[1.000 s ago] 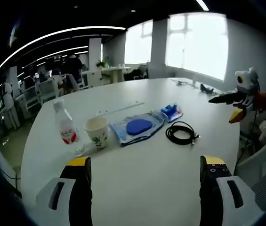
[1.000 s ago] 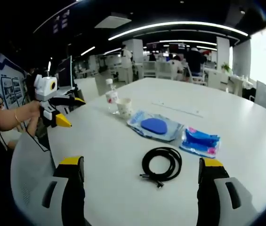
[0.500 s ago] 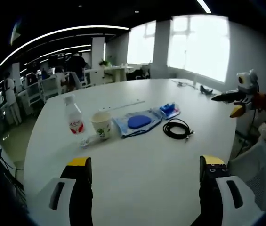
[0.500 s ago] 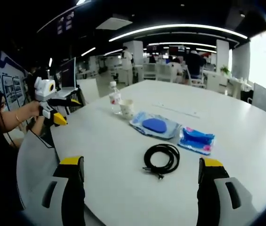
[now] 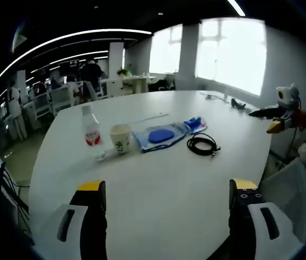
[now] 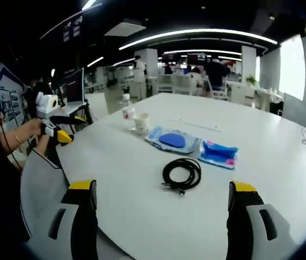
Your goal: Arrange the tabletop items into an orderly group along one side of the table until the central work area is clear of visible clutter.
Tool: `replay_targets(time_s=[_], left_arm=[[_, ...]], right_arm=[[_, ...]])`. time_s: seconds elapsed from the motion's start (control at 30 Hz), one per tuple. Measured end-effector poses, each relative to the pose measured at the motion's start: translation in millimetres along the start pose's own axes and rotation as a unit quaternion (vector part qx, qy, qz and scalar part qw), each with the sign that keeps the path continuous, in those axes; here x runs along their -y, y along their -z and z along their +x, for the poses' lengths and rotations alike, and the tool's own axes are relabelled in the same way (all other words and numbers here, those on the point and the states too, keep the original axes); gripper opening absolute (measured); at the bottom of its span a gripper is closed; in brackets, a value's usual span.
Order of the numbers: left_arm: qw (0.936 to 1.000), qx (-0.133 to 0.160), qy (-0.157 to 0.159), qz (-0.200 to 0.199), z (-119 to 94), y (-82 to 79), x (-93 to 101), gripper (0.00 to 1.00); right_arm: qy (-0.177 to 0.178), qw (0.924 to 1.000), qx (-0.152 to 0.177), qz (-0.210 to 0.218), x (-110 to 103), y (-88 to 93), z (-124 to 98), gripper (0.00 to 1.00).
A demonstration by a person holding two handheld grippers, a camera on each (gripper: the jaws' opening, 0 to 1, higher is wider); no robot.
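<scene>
Standing over the near edge of the white round table, the person is holding both tools up off the surface with nothing in them. In the left gripper view the left gripper is sitting with its yellow-tipped jaws spread wide apart above bare tabletop. In the right gripper view the right gripper is showing the same released, gaping jaws, also grasping nothing.

Lying in a loose row toward the middle of the table are the items to be tidied. A small clear water bottle with a red label is standing upright at one end, and a paper cup is standing just beside it. Next to the cup, a flat clear packet with a blue oval inside is lying on the table, and a smaller blue packet is resting close by its far end. A coiled black cable is lying nearer the person than the packets, apart from them.

From the right gripper view the same row is running from the bottle and cup past the oval packet to the small packet, with the cable in front.

Each tool is also appearing off to the side in the other's view, gripped in a hand.
</scene>
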State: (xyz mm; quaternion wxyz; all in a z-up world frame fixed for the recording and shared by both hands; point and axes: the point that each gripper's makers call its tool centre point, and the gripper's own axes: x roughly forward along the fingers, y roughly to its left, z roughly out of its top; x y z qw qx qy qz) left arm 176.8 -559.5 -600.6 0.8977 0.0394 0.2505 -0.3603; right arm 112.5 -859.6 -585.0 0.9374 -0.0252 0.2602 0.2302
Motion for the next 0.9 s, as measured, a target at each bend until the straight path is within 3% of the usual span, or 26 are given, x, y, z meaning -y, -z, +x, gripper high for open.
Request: replay_targets(time_s=[0.07,0.37,0.9], left_arm=[[0.9998,0.02,0.004,-0.003,-3.5,-6.7,2.5,0.93],[0.9998,0.008,-0.017,0.004,-13.0,4.4,-2.5,0.94],[0.9998,0.004,-0.021,-0.006,-20.1,12.3,-2.3,0.95]], right_arm=[[0.006,1.0,0.006,-0.003,0.6,0.9,-2.5,1.0],[0.014,0.9996,0.024,0.002,-4.3,8.7,-9.3,1.0],[0.01,0.9999,0.003,-0.008,-8.8,10.4,-6.7,1.0]])
